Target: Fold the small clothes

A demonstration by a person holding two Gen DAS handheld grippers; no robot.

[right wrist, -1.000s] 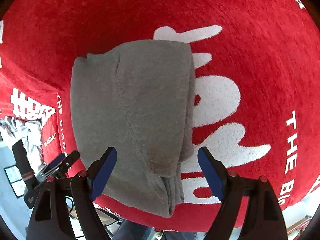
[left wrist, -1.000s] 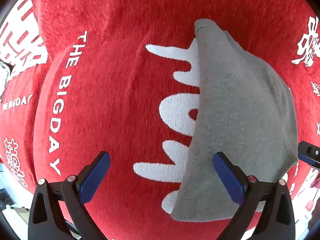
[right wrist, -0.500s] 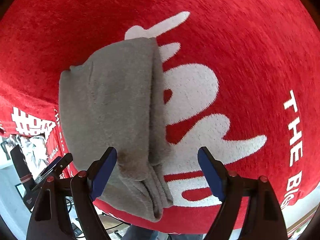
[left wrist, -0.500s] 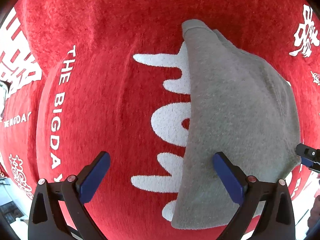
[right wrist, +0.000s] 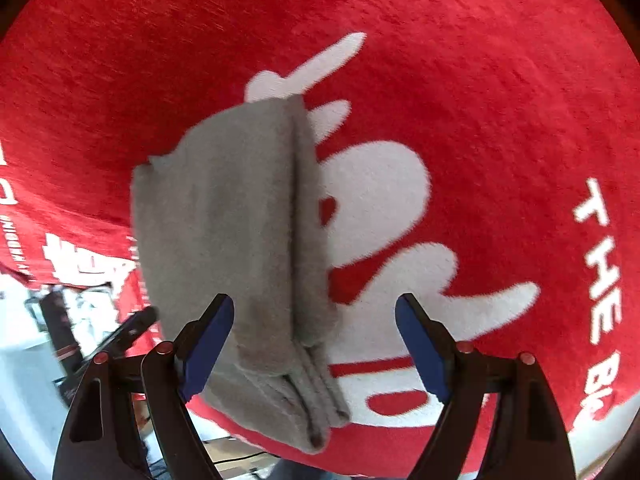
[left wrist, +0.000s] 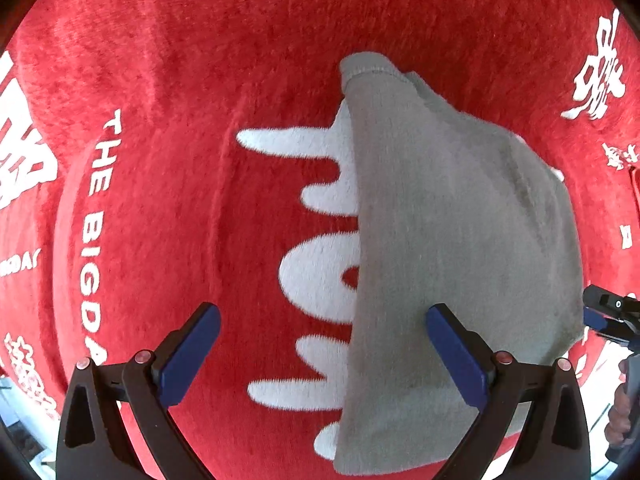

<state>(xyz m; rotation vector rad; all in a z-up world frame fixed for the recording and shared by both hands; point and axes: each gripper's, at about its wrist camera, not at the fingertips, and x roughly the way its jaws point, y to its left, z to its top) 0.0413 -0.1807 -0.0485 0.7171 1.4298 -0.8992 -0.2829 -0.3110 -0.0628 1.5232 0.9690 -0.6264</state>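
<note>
A small grey garment [left wrist: 452, 248] lies folded flat on a red plush cloth [left wrist: 200, 60] with white lettering. In the left wrist view my left gripper [left wrist: 324, 354] points straight down over the garment's left edge, open, its right finger above the grey cloth. The right wrist view has the same grey garment [right wrist: 236, 248] with its layered folded edge toward the camera. My right gripper [right wrist: 316, 348] stands open, the garment's near end lying below and between its fingers, neither pad touching it. The right gripper's tip [left wrist: 608, 312] also peeks in at the left view's right edge.
The red cloth [right wrist: 500, 100] covers the whole table and hangs over its near edge. Beyond that edge at the lower left is cluttered floor with dark objects [right wrist: 64, 332]. A hand [left wrist: 620, 420] shows at the left view's lower right.
Both grippers have drifted sideways over the cloth. In the right wrist view the garment now sits further right, between the fingers, and the camera has rolled and come a little lower.
</note>
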